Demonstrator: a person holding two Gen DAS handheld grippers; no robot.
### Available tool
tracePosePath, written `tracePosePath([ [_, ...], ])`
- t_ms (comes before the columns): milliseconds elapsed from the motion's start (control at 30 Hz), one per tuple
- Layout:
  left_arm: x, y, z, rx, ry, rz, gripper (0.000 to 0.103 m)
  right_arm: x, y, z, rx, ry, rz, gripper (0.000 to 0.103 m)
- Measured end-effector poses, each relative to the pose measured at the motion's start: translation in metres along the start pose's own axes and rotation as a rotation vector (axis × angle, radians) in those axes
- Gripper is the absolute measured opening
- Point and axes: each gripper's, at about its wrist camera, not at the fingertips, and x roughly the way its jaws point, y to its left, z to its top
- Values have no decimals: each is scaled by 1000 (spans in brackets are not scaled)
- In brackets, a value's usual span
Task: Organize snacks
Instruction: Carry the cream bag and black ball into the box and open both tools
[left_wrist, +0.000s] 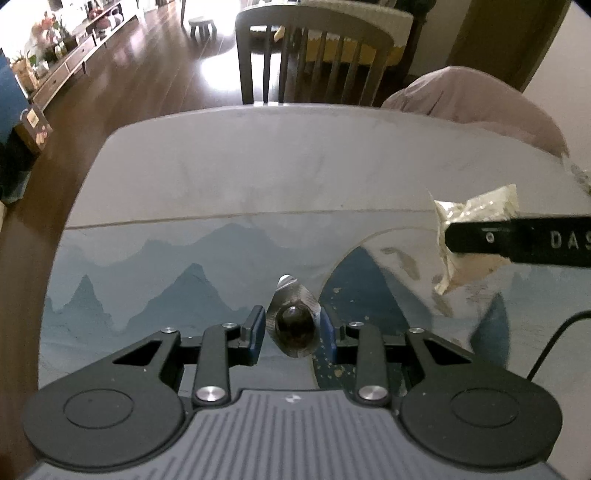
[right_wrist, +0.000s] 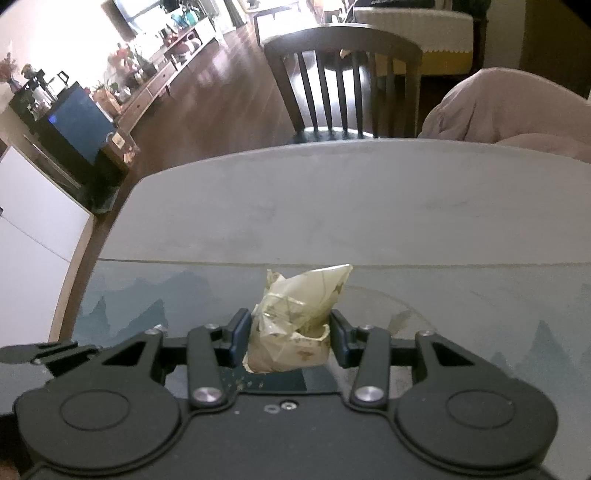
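My left gripper (left_wrist: 292, 328) is shut on a small snack in clear wrapping with a dark round piece inside (left_wrist: 294, 321), held above the table. My right gripper (right_wrist: 290, 338) is shut on a crumpled cream-coloured snack packet (right_wrist: 295, 325), also lifted off the table. In the left wrist view that same cream packet (left_wrist: 472, 229) shows at the right, pinched by a black finger (left_wrist: 517, 240) of the right gripper. A part of the left gripper (right_wrist: 40, 352) shows at the left edge of the right wrist view.
The table (left_wrist: 258, 177) is grey at the far side, with a blue mountain-print mat (left_wrist: 147, 277) under glass nearer me. A wooden chair (left_wrist: 314, 55) stands at the far edge and a pink cloth heap (left_wrist: 480, 99) lies at the far right. A black cable (left_wrist: 554, 339) trails at the right.
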Motion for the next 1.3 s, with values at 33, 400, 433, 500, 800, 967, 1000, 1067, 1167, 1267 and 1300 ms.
tracePosePath([
  [33,-8,1,0,5,-7,-1,31,-7,1,-2,-1,-8,0,44],
  [400,-90,4,-21,32,-131,-33,31,-85,28,-43,-4,-96,-18,44],
  [433,-96,5,-23,37,-136,-36,31,-91,30,-47,-2,-104,-14,44],
  [500,-112,5,-31,45,-138,-36,31,-105,35,-55,-1,-120,-7,44],
  [800,-160,14,-69,68,-123,-60,31,-141,54,-98,-4,-140,19,44],
  [967,-169,22,-102,97,-84,-68,31,-148,66,-129,-11,-114,42,44],
  [1000,-169,23,-108,102,-72,-65,31,-146,69,-135,-16,-105,42,44],
  [1067,-167,27,-122,103,-49,-69,31,-146,74,-144,-20,-95,46,44],
  [1167,-165,30,-142,117,-19,-74,31,-140,80,-159,-19,-72,60,44],
  [1267,-159,34,-162,123,6,-78,31,-133,88,-177,-30,-53,63,44],
  [1300,-154,34,-169,121,21,-83,32,-130,91,-185,-30,-48,61,44],
])
